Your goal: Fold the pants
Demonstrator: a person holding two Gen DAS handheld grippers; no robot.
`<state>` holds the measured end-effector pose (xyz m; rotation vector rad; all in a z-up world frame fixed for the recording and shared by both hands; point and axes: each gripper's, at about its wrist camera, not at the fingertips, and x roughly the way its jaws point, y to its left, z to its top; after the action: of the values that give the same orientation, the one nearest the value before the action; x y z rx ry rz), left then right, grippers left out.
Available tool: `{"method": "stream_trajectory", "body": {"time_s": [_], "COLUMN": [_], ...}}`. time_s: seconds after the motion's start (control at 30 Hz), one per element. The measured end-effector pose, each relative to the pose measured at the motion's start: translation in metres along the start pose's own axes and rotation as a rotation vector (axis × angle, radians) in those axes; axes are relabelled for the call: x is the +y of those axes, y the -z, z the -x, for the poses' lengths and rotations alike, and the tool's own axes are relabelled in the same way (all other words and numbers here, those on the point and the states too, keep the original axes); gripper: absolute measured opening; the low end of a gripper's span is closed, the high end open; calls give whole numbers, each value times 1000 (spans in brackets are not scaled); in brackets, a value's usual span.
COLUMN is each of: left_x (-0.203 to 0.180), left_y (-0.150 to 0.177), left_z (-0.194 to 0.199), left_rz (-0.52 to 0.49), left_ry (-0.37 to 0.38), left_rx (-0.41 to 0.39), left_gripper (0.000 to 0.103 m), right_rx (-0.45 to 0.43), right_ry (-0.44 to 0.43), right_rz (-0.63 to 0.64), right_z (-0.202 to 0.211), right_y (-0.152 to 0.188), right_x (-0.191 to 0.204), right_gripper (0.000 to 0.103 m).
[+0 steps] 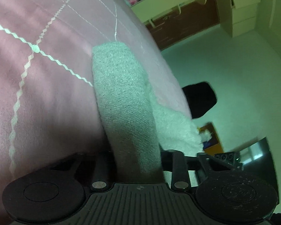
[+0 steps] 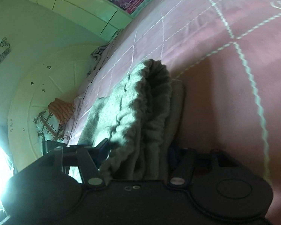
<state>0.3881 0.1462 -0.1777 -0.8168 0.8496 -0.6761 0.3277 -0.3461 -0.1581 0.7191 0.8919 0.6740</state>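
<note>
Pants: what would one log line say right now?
pants | leg in left hand-held gripper | waistband in right hand-held gripper | on pink quilt

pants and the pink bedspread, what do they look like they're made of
Pants: grey knit, probably cotton jersey or fleece, matte; fine ribbed weave outside, fluffy pile on the inner face, gathered elastic waistband.
Bedspread: pink woven cloth with a slight sheen, maybe satin or polyester; pale zigzag stitching forms a grid.

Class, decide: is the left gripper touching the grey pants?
Touching. The left wrist view shows the pants running straight into the left gripper, pinched between its jaws.
</note>
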Motion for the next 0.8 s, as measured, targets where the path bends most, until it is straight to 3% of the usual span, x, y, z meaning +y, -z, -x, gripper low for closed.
{"method": "stream_trajectory", "body": {"time_s": [0.1,0.3,0.37,0.4,0.43,0.47,0.5,0.53,0.57,0.63,0.67,0.77,0.8], "left_x": [-11,-44,-50,-48,-44,-38,-32,-28,-29,-43,-48,-51,-58], "left_y": [1,-49,-71,-80,-83,-84,-81,-76,-68,-48,-41,-28,-24], "left_z": [8,25,27,26,21,18,17,16,19,30,31,12,7], "left_rz": [-19,-105,-112,-101,-92,-71,-43,-29,-34,-117,-153,-246,-307], "left_ry": [31,74,54,5,-82,-208,-321,-355,-343,-302,-317,-453,-490], "left_rx": [-36,-148,-183,-205,-221,-240,-236,-202,-204,-223,-218,-131,-123], "left_gripper": [26,26,30,40,75,99,99,98,98,98,98,98,98], "right_rx": [11,-40,-81,-97,-114,-129,-158,-163,-140,-138,-150,-140,-127], "right_ry": [5,-68,-83,-80,-53,-12,88,181,231,206,184,234,274], "right_rz": [42,176,184,182,172,158,123,84,51,24,39,78,58], "right_z": [-2,-3,-8,-12,-19,-25,-34,-42,-50,-51,-47,-50,-56], "right_y": [-8,-53,-77,-87,-99,-106,-112,-113,-113,-102,-96,-86,-85], "right_x": [9,53,62,64,65,62,56,50,43,39,41,38,32], "right_gripper": [48,46,46,49,59,66,77,72,67,66,66,66,76]}}
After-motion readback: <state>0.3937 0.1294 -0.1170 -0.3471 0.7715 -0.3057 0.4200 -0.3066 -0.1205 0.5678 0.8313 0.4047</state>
